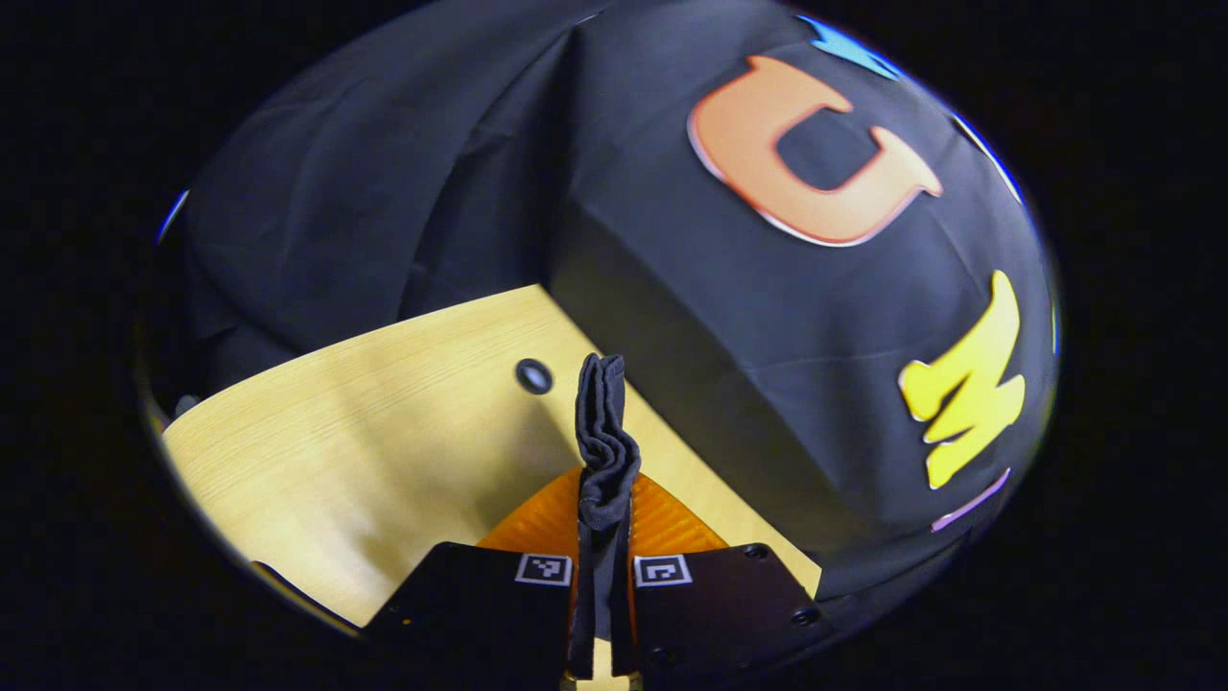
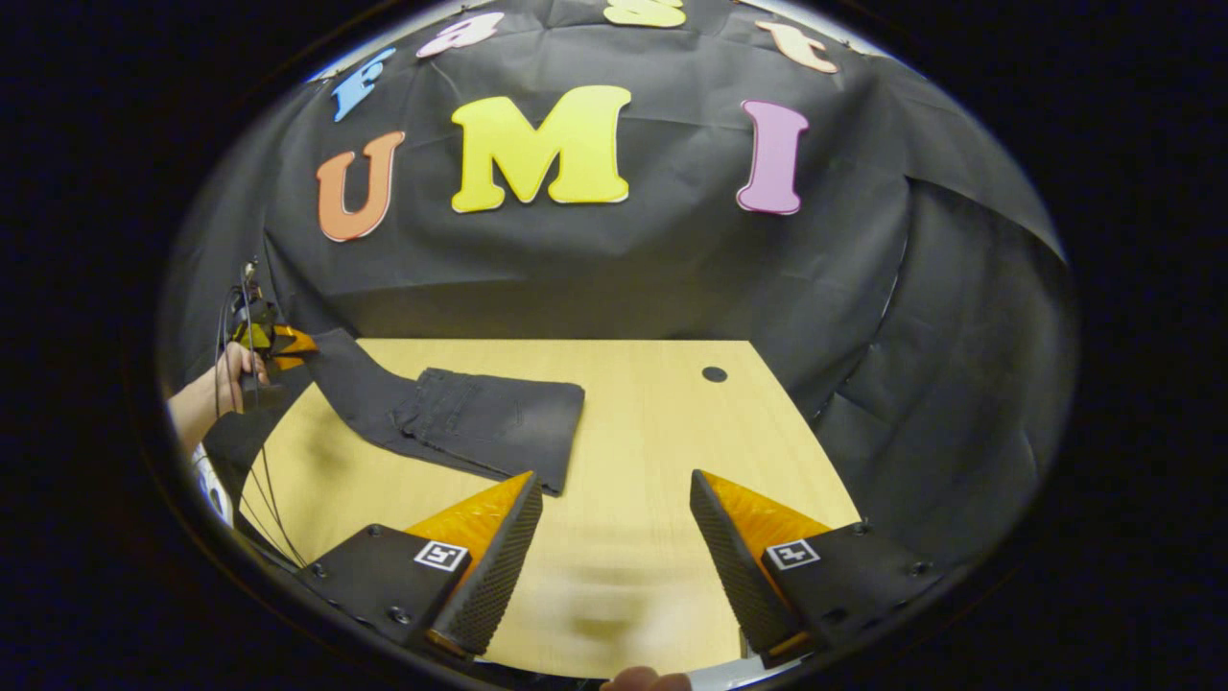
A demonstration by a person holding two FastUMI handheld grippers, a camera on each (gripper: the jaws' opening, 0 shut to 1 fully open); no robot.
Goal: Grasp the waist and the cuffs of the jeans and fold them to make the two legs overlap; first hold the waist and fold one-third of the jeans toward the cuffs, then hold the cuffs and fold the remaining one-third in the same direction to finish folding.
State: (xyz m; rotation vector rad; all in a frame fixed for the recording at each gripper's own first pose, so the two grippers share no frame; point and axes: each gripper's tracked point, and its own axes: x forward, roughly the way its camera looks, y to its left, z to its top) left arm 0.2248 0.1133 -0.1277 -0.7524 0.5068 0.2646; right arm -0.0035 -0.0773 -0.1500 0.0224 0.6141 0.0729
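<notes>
A pale wooden table [image 2: 614,537] with a light grain stands in a booth walled with black cloth [image 2: 614,278].

In the right gripper view, the right gripper [image 2: 614,547] hangs nearest, low over the front of the table, its two fingers spread wide apart with nothing between them and bare wood showing in the gap. Just beyond its left finger lie the dark grey denim jeans [image 2: 480,422], part of them folded flat on the table, with a seam and a pocket visible on top. From that flat part a band of the cloth rises off the table toward the far left edge, where a hand [image 2: 230,379] holds the left gripper [image 2: 288,345], which has the lifted end of the cloth. Thin cables trail down from that hand. Farther back, a small dark round hole [image 2: 714,373] sits in the tabletop near the wall.

In the left gripper view, the left gripper [image 1: 602,595] is clenched on a bunched, crumpled fold of the jeans [image 1: 602,451], which stands up between its fingers.
</notes>
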